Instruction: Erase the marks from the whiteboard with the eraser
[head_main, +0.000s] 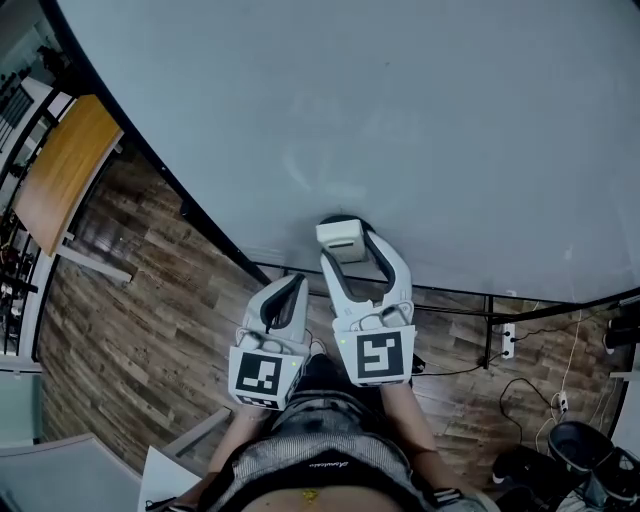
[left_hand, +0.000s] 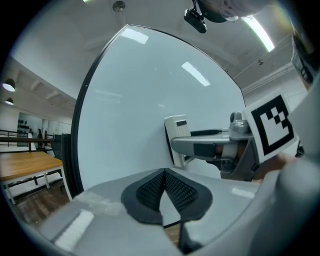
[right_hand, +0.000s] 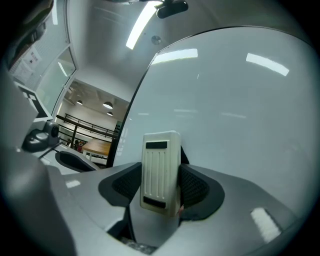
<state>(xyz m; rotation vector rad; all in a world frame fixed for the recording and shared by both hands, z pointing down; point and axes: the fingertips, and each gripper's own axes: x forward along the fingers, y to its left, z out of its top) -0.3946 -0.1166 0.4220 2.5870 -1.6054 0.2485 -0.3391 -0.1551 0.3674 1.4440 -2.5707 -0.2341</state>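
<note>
Whiteboard (head_main: 400, 120) surface fills the view ahead of us, its dark frame running down past a wooden table (head_main: 62, 170) at far left. Below the board's lower edge we hold the left gripper (head_main: 292, 285) with its jaws pressed together on nothing. Just to its right, our right gripper (head_main: 345, 245) clamps the white eraser (head_main: 341, 238) between its pads, and the eraser lies against the board near its bottom edge.

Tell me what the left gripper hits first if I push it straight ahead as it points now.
Most likely the whiteboard, low down near its bottom edge. The left gripper, jaws shut and empty, points at bare board; the eraser in the right gripper sits off to its right.
</note>
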